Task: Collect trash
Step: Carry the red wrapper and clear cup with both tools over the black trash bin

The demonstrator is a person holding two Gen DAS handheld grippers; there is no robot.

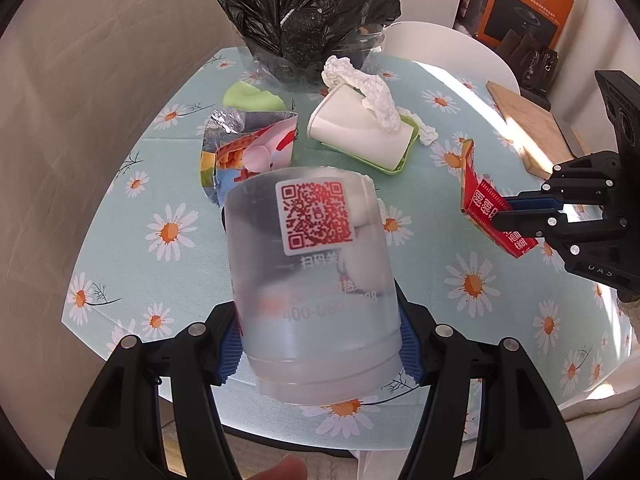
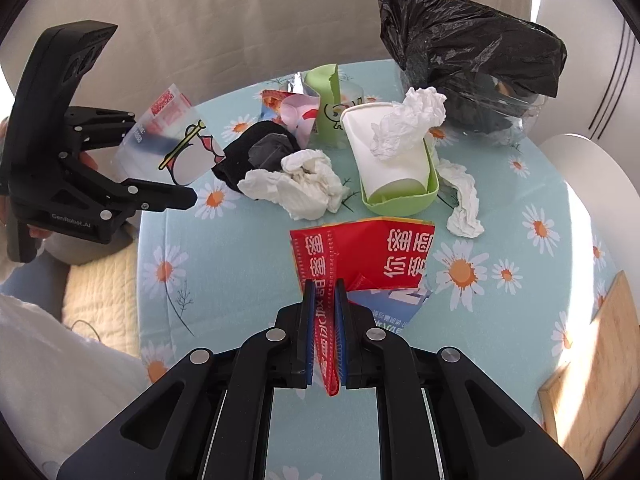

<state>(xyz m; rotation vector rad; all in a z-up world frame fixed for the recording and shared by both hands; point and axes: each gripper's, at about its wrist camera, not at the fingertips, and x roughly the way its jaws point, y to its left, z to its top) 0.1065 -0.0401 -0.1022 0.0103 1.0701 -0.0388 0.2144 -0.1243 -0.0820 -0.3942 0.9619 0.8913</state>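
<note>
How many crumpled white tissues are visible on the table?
3: one tissue stuffed in the paper cup, one beside the black sock, one right of the green tray. More may be hidden.

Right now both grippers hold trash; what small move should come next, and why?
Probably carry the clear plastic cup, clamped in the left gripper, forward toward the black trash bag at the table's far edge. The right gripper already pinches the red wrapper, so nothing remains to grasp first.
</note>
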